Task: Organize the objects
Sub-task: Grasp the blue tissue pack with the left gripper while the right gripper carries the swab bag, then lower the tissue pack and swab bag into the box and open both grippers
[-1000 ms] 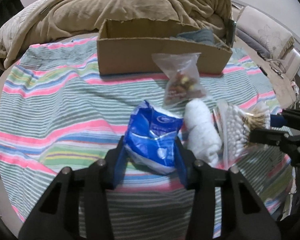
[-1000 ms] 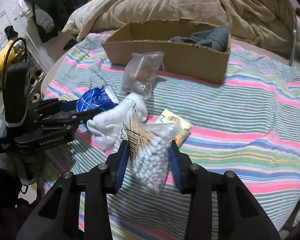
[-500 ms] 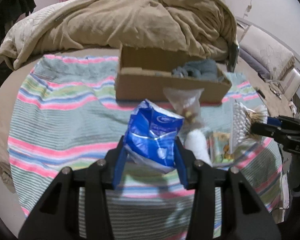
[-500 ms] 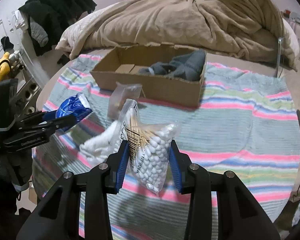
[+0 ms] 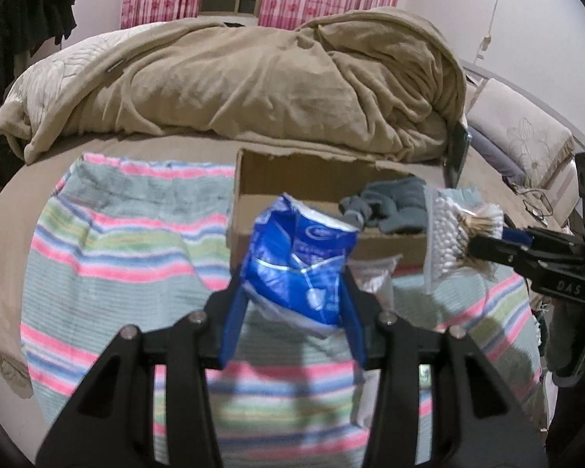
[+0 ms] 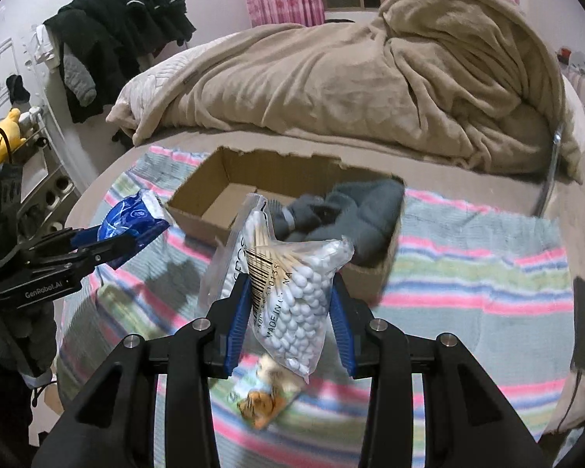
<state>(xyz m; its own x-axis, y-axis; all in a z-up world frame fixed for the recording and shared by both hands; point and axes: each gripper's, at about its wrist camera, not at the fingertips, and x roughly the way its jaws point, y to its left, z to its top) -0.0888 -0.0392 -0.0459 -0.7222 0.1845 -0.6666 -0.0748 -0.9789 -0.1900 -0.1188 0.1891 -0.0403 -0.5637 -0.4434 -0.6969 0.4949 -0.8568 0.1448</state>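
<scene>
My left gripper (image 5: 292, 292) is shut on a crumpled blue packet (image 5: 298, 261), held in the air above the striped blanket (image 5: 109, 249). The packet (image 6: 134, 214) and that gripper (image 6: 136, 238) also show at the left of the right wrist view. My right gripper (image 6: 290, 304) is shut on a clear bag of cotton swabs (image 6: 296, 292), lifted as well; the bag (image 5: 446, 234) appears at the right of the left wrist view. Behind both stands an open cardboard box (image 6: 214, 191) (image 5: 312, 179) holding grey cloth (image 6: 351, 210) (image 5: 397, 206).
A clear plastic bag (image 5: 374, 277) lies on the blanket in front of the box. A small colourful pack (image 6: 261, 401) lies below my right gripper. A heaped tan duvet (image 5: 253, 85) fills the back of the bed. Dark clothes (image 6: 117, 39) hang at the left wall.
Both grippers have risen with their loads, off the blanket and closer to the box. The white roll and the other items on the blanket have dropped out of sight below.
</scene>
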